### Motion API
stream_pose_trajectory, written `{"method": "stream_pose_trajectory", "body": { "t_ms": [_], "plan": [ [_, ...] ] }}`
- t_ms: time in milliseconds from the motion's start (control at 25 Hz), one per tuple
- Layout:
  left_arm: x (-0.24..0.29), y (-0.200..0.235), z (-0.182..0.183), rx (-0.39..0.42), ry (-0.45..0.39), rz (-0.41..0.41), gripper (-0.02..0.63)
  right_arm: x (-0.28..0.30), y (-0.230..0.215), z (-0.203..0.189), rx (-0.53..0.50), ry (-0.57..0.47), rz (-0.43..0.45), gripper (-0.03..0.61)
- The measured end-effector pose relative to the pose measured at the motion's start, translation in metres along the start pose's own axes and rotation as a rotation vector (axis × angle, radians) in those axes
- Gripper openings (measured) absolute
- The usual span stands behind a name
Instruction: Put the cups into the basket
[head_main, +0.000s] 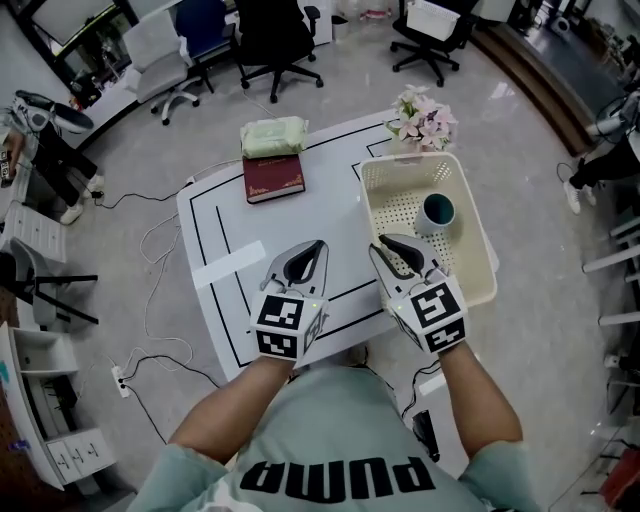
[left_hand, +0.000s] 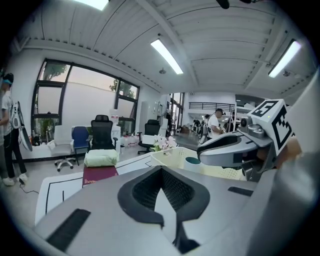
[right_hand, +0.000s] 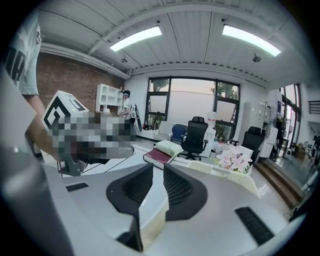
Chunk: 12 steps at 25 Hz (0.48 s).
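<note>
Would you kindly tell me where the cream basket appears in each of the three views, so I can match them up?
Head view: basket right of centre, a teal cup inside.
Left gripper view: basket just right of centre, mid-height.
Right gripper view: basket right of centre, below mid-height.
Shared landmark: the pink flowers beside the basket, seen in all three views.

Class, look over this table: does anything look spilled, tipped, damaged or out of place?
Nothing stands out. The cup stands upright inside the basket, the red book lies flat with the green pack at its far edge, and nothing is spilled.
</note>
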<state>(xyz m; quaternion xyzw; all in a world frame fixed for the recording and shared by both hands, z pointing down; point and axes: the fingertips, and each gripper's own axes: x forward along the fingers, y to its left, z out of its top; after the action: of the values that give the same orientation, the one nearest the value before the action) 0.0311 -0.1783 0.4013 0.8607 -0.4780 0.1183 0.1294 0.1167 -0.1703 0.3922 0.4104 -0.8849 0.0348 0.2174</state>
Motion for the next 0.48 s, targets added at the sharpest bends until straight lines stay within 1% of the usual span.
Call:
{"method": "stream_pose_trajectory", "body": {
  "t_ms": [80, 320, 480],
  "plan": [
    [-0.011, 0.003, 0.002, 0.000, -0.013, 0.005, 0.006, -0.002, 0.010, 0.002, 0.032, -0.008, -0.023, 0.057],
    [-0.049, 0.013, 0.005, 0.005, -0.045, 0.015, 0.005, -0.006, 0.043, 0.006, 0.156, -0.024, -0.089, 0.023],
    [-0.077, 0.015, -0.003, 0.011, -0.049, 0.007, 0.005, -0.011, 0.068, 0.004, 0.180, -0.015, -0.107, 0.017]
  ]
}}
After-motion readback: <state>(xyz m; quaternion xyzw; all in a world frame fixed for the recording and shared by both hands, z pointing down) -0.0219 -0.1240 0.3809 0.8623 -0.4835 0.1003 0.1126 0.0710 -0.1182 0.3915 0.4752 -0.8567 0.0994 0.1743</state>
